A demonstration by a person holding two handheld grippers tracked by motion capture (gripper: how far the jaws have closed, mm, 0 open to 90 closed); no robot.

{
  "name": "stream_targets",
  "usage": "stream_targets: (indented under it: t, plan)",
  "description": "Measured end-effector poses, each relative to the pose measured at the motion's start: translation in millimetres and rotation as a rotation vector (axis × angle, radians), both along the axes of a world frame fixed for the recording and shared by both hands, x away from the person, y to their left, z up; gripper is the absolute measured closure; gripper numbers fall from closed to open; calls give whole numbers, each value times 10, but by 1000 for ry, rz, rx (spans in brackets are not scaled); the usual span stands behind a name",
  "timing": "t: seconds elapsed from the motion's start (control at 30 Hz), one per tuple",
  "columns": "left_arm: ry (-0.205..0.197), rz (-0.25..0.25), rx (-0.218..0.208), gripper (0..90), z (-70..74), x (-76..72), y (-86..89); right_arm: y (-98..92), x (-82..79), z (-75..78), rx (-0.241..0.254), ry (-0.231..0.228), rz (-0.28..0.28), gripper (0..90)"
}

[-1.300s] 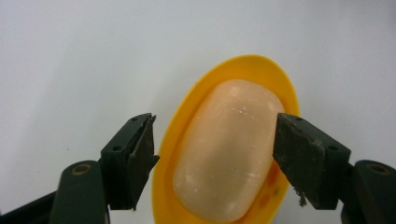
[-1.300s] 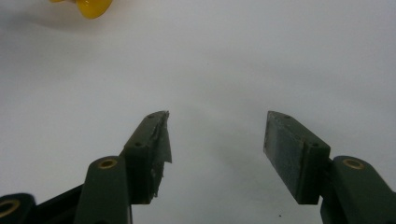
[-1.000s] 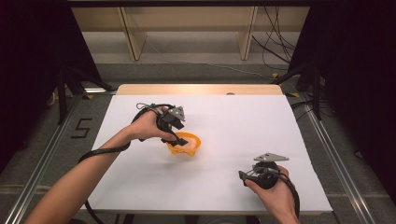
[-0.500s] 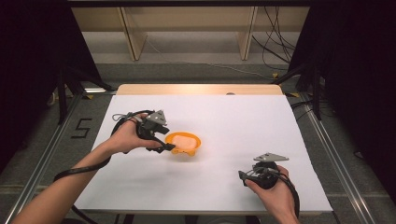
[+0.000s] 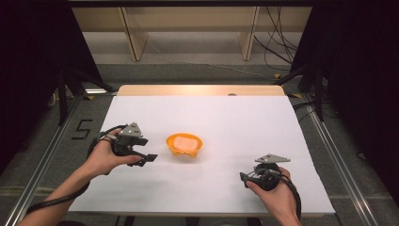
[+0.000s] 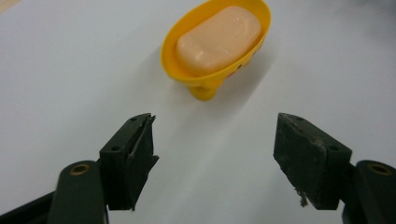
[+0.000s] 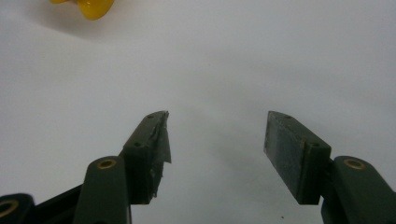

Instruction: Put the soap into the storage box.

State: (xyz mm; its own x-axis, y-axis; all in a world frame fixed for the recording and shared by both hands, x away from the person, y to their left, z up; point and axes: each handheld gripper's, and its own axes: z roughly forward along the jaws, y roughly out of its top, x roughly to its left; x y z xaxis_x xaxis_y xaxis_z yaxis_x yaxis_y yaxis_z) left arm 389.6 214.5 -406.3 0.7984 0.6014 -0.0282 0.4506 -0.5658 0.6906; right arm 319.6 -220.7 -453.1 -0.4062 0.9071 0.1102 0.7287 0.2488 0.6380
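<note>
A yellow soap dish (image 5: pixel 175 147) with a pale bar of soap (image 5: pixel 184 141) in it stands on the white table, left of the middle. My left gripper (image 5: pixel 149 159) is just left of it, pointing at it and apart from it. In the left gripper view the dish (image 6: pixel 205 77) and soap (image 6: pixel 218 39) lie ahead of the gripper (image 6: pixel 215 135). Its jaws have just been opening and nothing is between them. My right gripper (image 5: pixel 243 178) rests near the front right, open and empty (image 7: pixel 217 135), with a bit of the dish (image 7: pixel 93 7) at the top left of its view.
The white table sheet (image 5: pixel 244 122) has a bare wooden strip (image 5: pixel 197 90) along its far edge. Metal rails (image 5: pixel 47 160) run along both sides on the floor. Cables trail from both grippers toward the person.
My left gripper has drawn back to the left, away from the soap dish, which stays on the table. The right gripper has not moved.
</note>
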Motion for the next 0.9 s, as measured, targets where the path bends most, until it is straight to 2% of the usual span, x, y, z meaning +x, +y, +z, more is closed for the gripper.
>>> stream_targets:
  t: [0.17, 0.2, 0.23, 0.33, 0.43, 0.47, 0.53, 0.67, 0.7, 0.73, 0.77, 0.8, 0.9]
  plan:
    - [4, 40, 0, 280, -130, -121, 133, 18, 7, -7, 7, 4, 3, 404]
    - [17, 54, -6, 279, -162, -153, 148, 20, 18, -14, 24, 7, 14, 404]
    - [19, 65, -8, 279, -192, -181, 165, 24, 18, -9, 9, -2, 10, 404]
    - [47, 103, -7, 276, -329, -280, 230, 41, 26, -10, 15, 1, 16, 404]
    - [44, 127, -9, 276, -411, -329, 262, 51, 27, -7, 12, 7, 16, 404]
    - [38, 158, -21, 276, -463, -355, 278, 59, 29, -10, 23, 10, 14, 404]
    - [9, 192, -50, 285, -567, -408, 323, 56, 29, -8, 6, 6, 21, 403]
    - [16, 226, -48, 274, -590, -438, 435, 63, 40, -10, 15, 7, 32, 402]
    - [20, 235, -50, 275, -600, -445, 452, 58, 53, -18, 10, -9, 44, 400]
    - [15, 218, -23, 276, -600, -446, 474, 66, 44, -12, 8, 0, 36, 400]
    - [12, 227, -22, 276, -614, -447, 472, 68, 42, -11, 5, -4, 39, 399]
    - [26, 211, -12, 276, -621, -446, 466, 71, 42, -8, 7, -6, 45, 397]
    - [25, 213, -20, 277, -634, -447, 434, 75, 38, -3, 8, -5, 46, 396]
